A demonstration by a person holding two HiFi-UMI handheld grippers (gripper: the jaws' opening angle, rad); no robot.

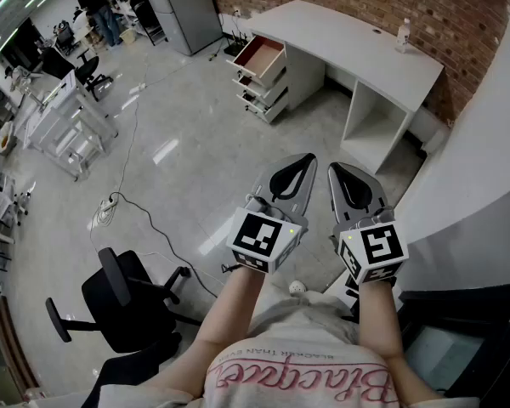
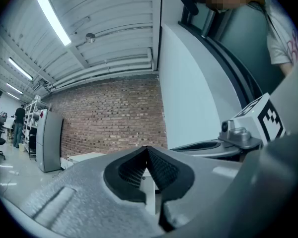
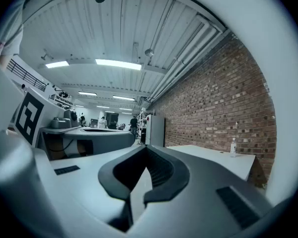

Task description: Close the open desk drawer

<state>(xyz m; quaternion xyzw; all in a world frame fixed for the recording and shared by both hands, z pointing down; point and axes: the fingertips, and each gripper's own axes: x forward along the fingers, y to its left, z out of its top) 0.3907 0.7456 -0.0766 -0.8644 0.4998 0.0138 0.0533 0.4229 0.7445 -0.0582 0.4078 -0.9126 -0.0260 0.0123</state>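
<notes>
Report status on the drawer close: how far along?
Done: nothing. The top drawer with a reddish-brown inside stands pulled out of the white desk by the brick wall.
In hand: nothing. The left gripper and right gripper are shut and empty, held level, with bare grey floor between them and the desk.
Left: walk up and push the drawer in.

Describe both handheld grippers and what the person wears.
The left gripper and right gripper match: light grey shells, black ribbed pads framing a teardrop-shaped opening, and a white cube with black square markers at each rear. No cables show. The person wears a pale shirt with pink lettering; forearms are unsleeved.
</notes>
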